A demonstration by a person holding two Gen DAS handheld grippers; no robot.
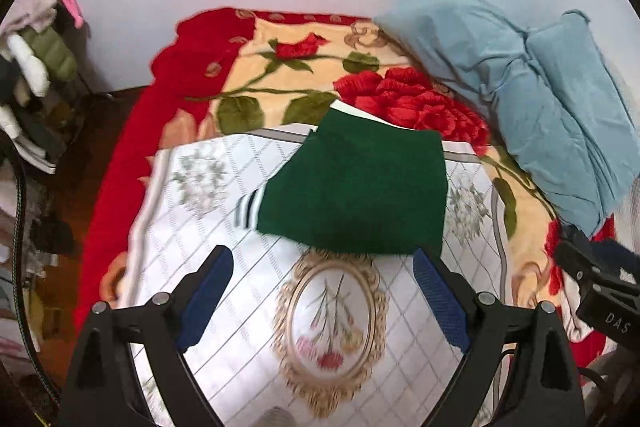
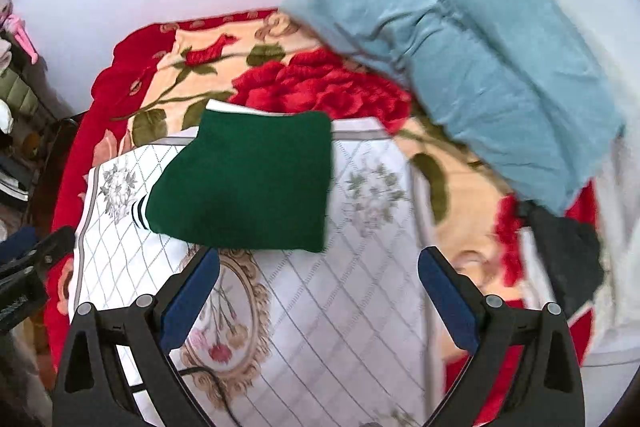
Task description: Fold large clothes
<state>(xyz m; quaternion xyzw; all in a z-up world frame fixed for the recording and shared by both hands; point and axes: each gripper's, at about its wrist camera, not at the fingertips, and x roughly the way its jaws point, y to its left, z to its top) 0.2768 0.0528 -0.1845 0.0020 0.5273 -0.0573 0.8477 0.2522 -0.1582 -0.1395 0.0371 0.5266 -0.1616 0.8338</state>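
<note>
The folded green garment (image 1: 356, 187) lies in the middle of the frame on a white quilted cloth (image 1: 224, 219) with a gold oval flower print; a striped cuff (image 1: 248, 211) pokes out at its left edge. In the right wrist view the same garment (image 2: 248, 183) sits left of centre on that cloth (image 2: 360, 267). The cloth is spread over a red and cream rose blanket (image 1: 280, 67) that fills the upper middle of the frame, and a rumpled pale blue quilt (image 1: 540, 99) is heaped at the upper right. At the far left edge a crowded rack of clothes (image 1: 36, 67) stands against the wall, too blurred to tell piece from piece. The left gripper (image 1: 322, 259) has its blue-padded fingers (image 1: 208, 291) spread wide at the bottom of the frame, gripping nothing, with the tips just short of the garment's near edge. The right gripper (image 2: 318, 263) is likewise spread wide and empty, its fingers (image 2: 444, 295) hovering over the white cloth just below the garment. The right gripper's black body (image 1: 600, 287) shows at the right edge of the left wrist view.
</note>
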